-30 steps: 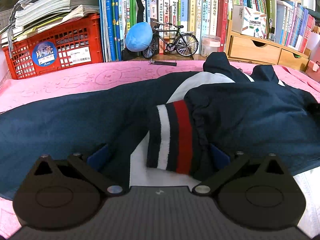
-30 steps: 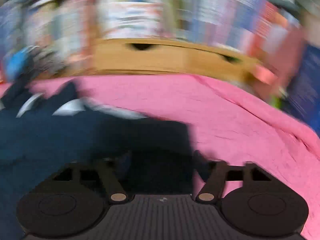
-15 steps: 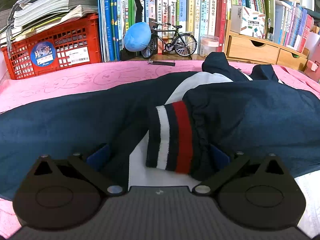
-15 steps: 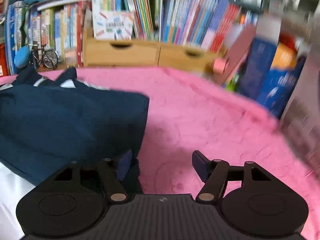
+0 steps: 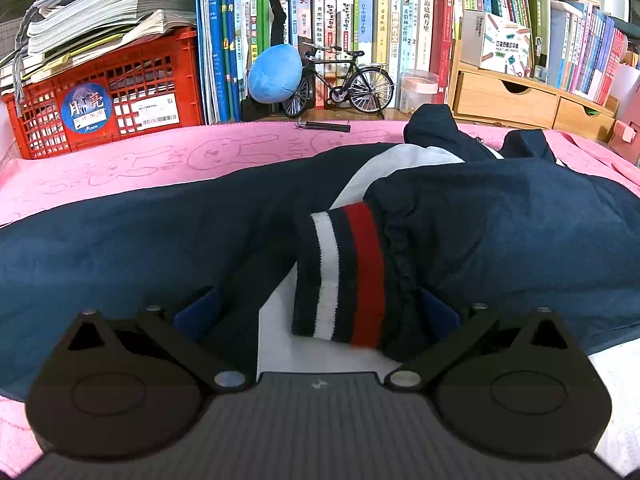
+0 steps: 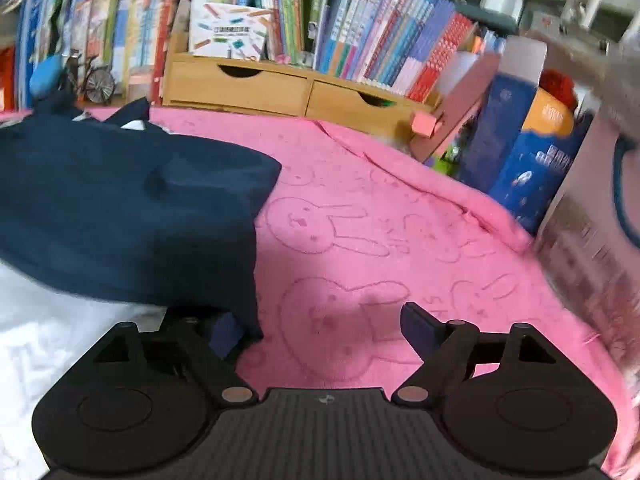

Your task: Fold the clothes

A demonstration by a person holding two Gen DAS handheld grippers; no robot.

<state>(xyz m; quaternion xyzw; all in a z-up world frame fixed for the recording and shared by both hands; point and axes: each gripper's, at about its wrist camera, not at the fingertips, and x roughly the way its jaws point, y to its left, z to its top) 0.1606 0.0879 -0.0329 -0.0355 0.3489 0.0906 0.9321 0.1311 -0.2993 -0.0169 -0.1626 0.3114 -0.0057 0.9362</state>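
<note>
The left gripper (image 5: pixel 318 314) is spread wide over the navy-blue jacket with white panels (image 5: pixel 500 240), its two blue-padded fingers (image 5: pixel 196 312) set either side of the jacket's ribbed cuff striped white, navy and red (image 5: pixel 344 276). The cuff lies between the pads, not pinched; the right-hand pad is sunk into the dark cloth beside it, and the left one rests on the sleeve.

The right gripper (image 6: pixel 326 330) is likewise spread wide and holds nothing. Its left finger (image 6: pixel 228 330) touches the hanging edge of the jacket (image 6: pixel 120 216) — partly tucked under the fabric — while the other finger hangs over the pink towel printed with rabbit outlines (image 6: pixel 360 216).

The jacket lies across that pink towel (image 5: pixel 120 164), one sleeve folded over the body so the cuff sits on top near the middle.

Behind, a red plastic lattice crate (image 5: pixel 108 96) carries a heap of papers and booklets on top; what is inside cannot be made out. A wooden two-drawer organiser (image 6: pixel 296 92) has both drawers closed, with books standing on it. A small clear round tub with a pale lid (image 5: pixel 418 90) stands by a black model bicycle (image 5: pixel 340 80) and a blue plush ball (image 5: pixel 274 74).
</note>
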